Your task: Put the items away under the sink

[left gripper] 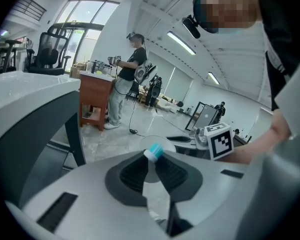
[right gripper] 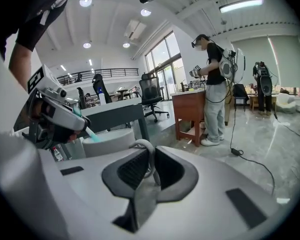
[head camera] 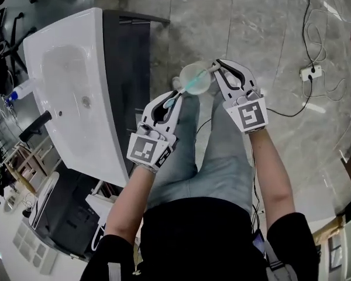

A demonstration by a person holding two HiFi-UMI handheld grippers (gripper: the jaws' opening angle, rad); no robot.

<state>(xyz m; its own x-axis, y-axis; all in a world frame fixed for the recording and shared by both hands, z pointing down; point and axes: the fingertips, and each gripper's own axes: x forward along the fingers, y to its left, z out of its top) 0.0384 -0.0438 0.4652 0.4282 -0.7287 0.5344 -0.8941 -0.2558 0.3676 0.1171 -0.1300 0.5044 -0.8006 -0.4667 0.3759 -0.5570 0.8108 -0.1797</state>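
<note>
L gripper [head camera: 173, 99]: toothbrush [head camera: 186, 88]; R gripper [head camera: 216, 67]: cup [head camera: 194, 78]

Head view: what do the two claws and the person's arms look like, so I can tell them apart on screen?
The left claw and right claw match. Both are white moulded shells with black ribbed pads, and each carries a cube of black-and-white square markers at the hand end. The marker patterns differ between the two. The arms are bare below short black sleeves.
</note>
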